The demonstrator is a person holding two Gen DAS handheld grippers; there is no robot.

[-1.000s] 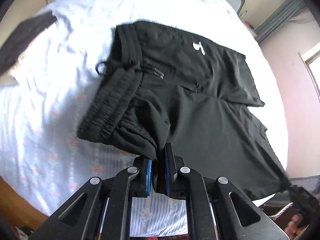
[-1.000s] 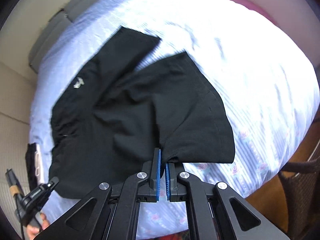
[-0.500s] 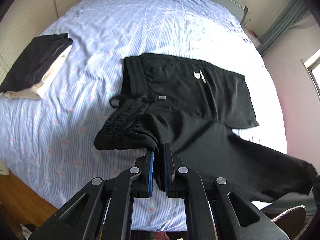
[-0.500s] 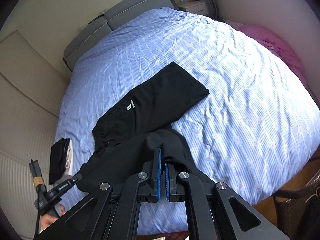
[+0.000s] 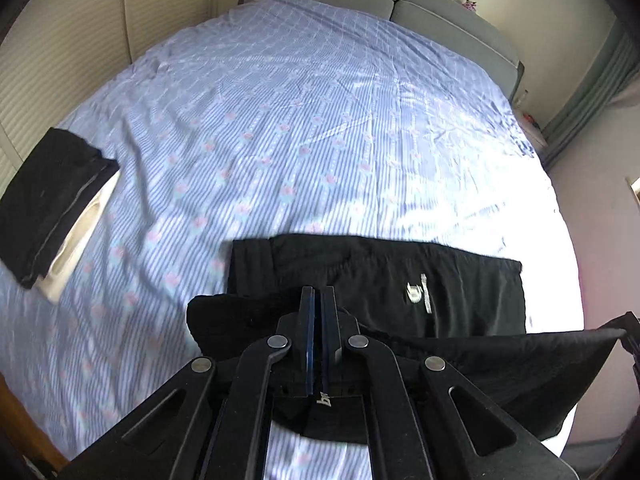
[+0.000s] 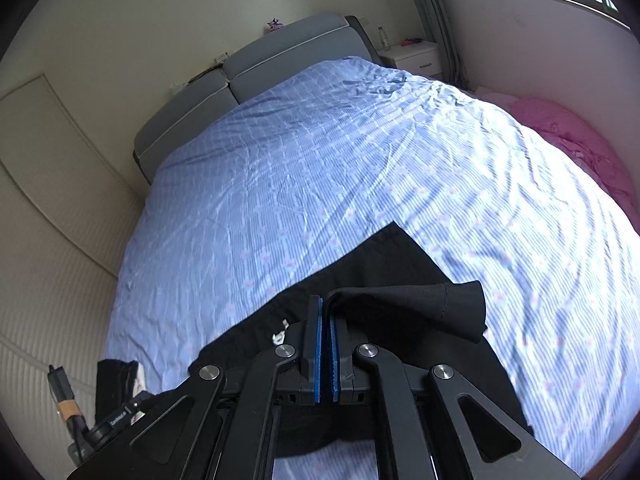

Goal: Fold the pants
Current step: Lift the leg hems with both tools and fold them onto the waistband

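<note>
The bed (image 5: pixel 320 128) fills both views, its blue striped sheet (image 6: pixel 340 184) wrinkled and sprinkled with small pink flowers, with a grey padded headboard (image 5: pixel 400 4) at the far end around 12 o'clock. In the right wrist view a pink blanket (image 6: pixel 576 140) lies bunched along the bed's edge at about 2 o'clock, and a white nightstand (image 6: pixel 412 58) stands beside the headboard near 1 o'clock.

The black pants (image 5: pixel 384 280) lie on the near part of the sheet. One half lies flat, with a white logo (image 5: pixel 418 292) facing up at about 4 o'clock from the centre of the left wrist view; the other half is lifted off the bed and stretches toward 3 o'clock, where its far corner meets a dark piece of hardware at the frame's edge (too small to identify with confidence).

A folded stack of clothes (image 5: pixel 52 208), black on top and cream beneath, rests on the sheet at 9 o'clock in the left wrist view, well apart from the pants.

The left tongs (image 5: pixel 318 300) are clenched on a fold of the pants' black fabric at 6 o'clock. The right tongs (image 6: pixel 325 308) are likewise clamped on the pants, and a stitched hem (image 6: pixel 440 304) curls over to the right of the fingers (image 6: pixel 318 328), whose pads are blue.
</note>
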